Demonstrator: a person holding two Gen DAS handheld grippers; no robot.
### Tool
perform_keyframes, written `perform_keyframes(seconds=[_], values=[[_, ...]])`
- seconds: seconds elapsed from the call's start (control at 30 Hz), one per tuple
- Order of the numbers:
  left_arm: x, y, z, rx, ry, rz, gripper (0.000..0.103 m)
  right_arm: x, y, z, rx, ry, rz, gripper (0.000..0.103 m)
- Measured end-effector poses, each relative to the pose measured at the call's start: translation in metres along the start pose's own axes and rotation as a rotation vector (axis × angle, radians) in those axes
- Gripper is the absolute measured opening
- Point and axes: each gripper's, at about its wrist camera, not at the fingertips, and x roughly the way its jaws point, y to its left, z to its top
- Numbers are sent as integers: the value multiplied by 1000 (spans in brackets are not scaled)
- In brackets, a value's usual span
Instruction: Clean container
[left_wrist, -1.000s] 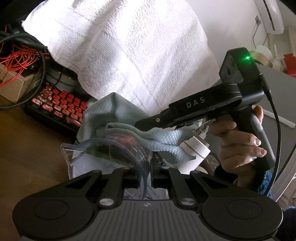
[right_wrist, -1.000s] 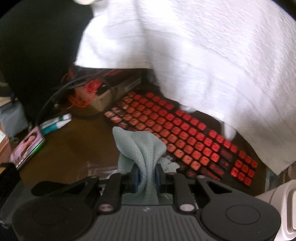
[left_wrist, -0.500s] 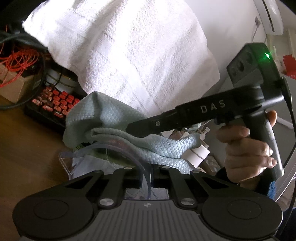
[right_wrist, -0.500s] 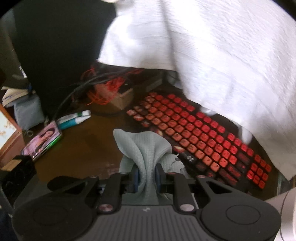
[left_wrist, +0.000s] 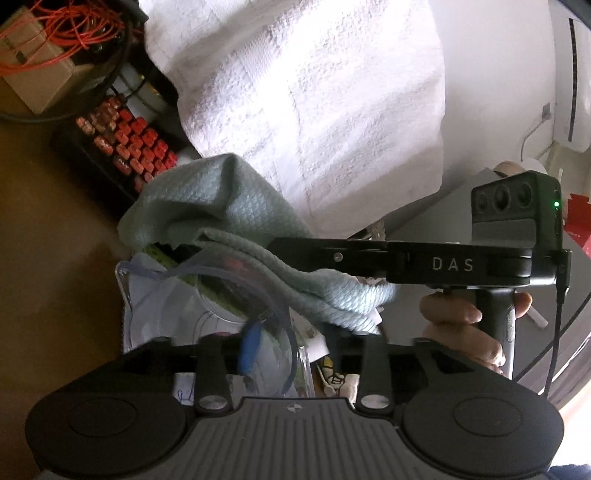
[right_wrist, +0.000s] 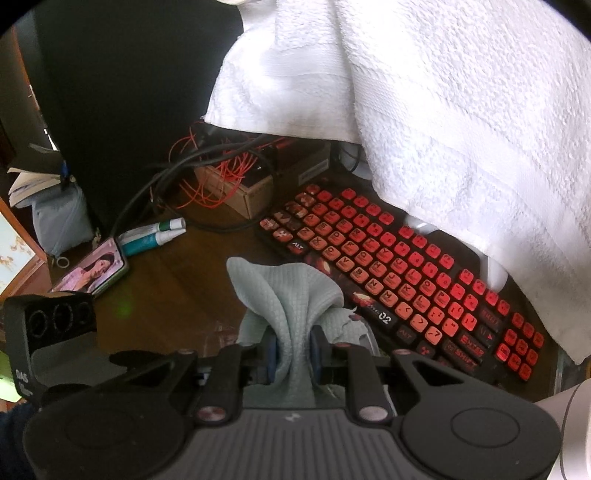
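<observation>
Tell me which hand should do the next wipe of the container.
Right, probably. Its tongs are shut on the cloth. The left tongs have just been opening around the container's rim, no longer clamping it.

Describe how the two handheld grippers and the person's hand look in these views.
Both grippers are matte black with ribbed grey tops, round side discs and blue finger pads. The right gripper carries white "DAS" lettering, a three-lens camera block with a green light, a pistol handle and a thin black cable. The hand wears no glove; no sleeve shows.
</observation>
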Motion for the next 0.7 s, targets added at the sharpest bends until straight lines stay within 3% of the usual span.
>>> perform_keyframes(seconds=[0.17,0.3,0.4,0.5,0.7], values=[[0,-5,2,-22,2,123,56,0,-3,0,5,3,12,17],[3,-9,3,-29,-6,202,61,0,-1,0,-4,0,9,18],[7,-5,4,-38,-1,229,59,0,-1,0,-6,1,12,18],[7,-2,4,-55,8,173,37,0,-3,0,0,2,20,18],[8,1,6,-73,19,147,37,1,-3,0,-1,1,22,18]])
